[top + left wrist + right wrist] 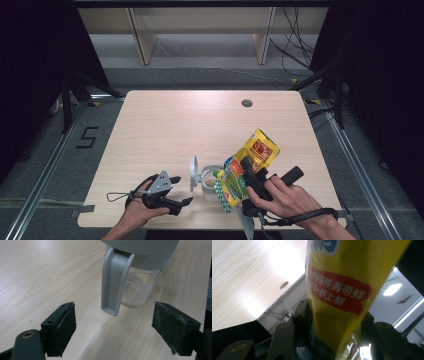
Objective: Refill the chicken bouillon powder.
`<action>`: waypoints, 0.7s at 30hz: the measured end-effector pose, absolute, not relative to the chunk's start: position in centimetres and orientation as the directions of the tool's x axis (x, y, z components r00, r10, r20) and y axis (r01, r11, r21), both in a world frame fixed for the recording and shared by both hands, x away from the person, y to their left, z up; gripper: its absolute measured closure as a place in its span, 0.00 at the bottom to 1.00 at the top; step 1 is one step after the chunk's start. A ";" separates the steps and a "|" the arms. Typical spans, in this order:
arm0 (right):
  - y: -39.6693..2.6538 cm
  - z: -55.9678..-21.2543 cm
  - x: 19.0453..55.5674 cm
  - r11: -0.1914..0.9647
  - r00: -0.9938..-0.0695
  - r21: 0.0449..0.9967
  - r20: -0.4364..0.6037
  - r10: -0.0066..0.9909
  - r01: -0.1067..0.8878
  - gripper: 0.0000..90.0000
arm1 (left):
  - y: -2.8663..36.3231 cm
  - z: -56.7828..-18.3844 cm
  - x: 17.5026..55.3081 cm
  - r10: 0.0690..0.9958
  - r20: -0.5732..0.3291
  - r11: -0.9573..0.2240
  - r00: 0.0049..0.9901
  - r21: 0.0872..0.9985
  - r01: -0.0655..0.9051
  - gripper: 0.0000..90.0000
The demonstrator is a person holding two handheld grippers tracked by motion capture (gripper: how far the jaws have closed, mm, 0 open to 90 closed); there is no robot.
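A yellow snack bag (245,167) with red and blue print is tilted over a clear jar (210,181) near the table's front edge, its lower end at the jar's mouth. My right gripper (248,176) is shut on the bag; in the right gripper view the bag (337,295) sits squeezed between the two black jaws. The jar's grey hinged lid (193,173) stands open at its left. My left gripper (180,191) rests open on the table left of the jar, its pads (62,327) wide apart, facing the lid latch (113,282) and the glass jar (137,290) with crumbs inside.
The light wooden table (165,125) has a round cable hole (246,103) at the back right. Grey floor, metal rails and a wooden frame lie beyond the far edge. Dark curtains stand on both sides.
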State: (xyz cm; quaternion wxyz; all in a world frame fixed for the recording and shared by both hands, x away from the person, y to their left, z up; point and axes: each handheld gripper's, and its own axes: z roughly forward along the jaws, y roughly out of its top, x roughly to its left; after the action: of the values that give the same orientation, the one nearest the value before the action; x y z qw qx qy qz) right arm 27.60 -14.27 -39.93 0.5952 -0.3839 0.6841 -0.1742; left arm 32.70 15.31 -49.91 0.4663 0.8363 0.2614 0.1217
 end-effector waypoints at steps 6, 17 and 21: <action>-14.4 -39.9 27.5 0.641 0.006 -0.700 -0.677 -0.736 -0.315 0.63 | 15.3 -49.9 32.7 0.541 -0.035 -0.431 0.840 0.847 0.312 0.21; -14.8 -40.0 27.0 0.665 -0.018 -0.678 -0.696 -0.718 -0.313 0.63 | 15.2 -49.9 32.7 0.543 -0.027 -0.432 0.839 0.848 0.308 0.21; -14.9 -40.0 27.0 0.660 -0.002 -0.685 -0.693 -0.721 -0.308 0.63 | 15.2 -50.1 32.6 0.557 -0.049 -0.410 0.829 0.852 0.325 0.21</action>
State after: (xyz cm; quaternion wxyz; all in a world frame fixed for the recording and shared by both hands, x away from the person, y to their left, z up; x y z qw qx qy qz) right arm 27.05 -14.88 -40.04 0.5989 -0.3747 0.6865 -0.1723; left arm 32.60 15.17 -50.09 0.4741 0.8306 0.2655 0.1221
